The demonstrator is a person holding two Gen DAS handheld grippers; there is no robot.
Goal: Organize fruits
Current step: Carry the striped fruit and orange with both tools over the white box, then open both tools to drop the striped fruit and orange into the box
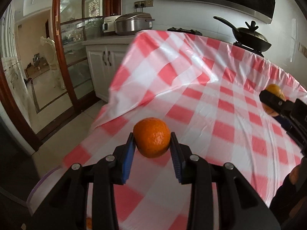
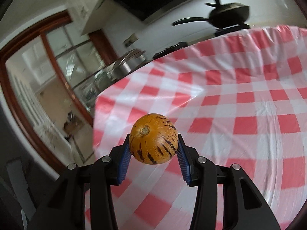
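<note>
A plain bright orange tangerine [image 1: 152, 137] is seen between blue ribbed pads [image 1: 128, 154]. A yellow-orange melon [image 2: 153, 138] is marked with broken dark brown stripes. The bench [image 1: 220, 103] is covered in red-and-white checks. A black pan [image 1: 249, 35] is shown.

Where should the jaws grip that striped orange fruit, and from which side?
Across its widest middle, coming in side-on as the right gripper does now. The striped fruit is round and smooth, with its stem end facing the camera, so pads on opposite flanks hold it best.
</note>
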